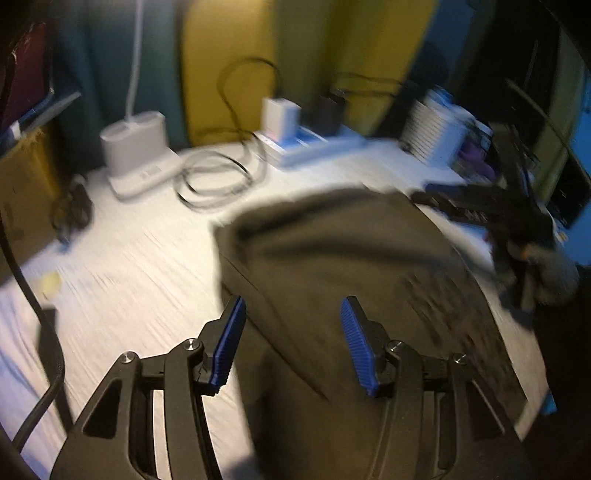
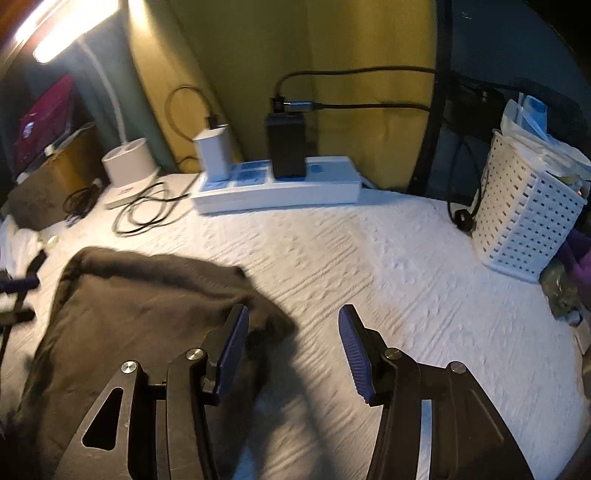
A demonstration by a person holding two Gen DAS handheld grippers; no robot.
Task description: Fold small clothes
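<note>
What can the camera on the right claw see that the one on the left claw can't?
Only the right wrist view shows the lit lamp bar overhead and a plainly visible white slatted basket; its right claw hangs open over the white bedspread.

Only the left wrist view shows the left claw, open above the cloth with nothing between its pads, and a dark blurred shape at its right edge that I cannot identify.

Both show the dark garment, the white power strip with plugged-in chargers, and the lamp base.
</note>
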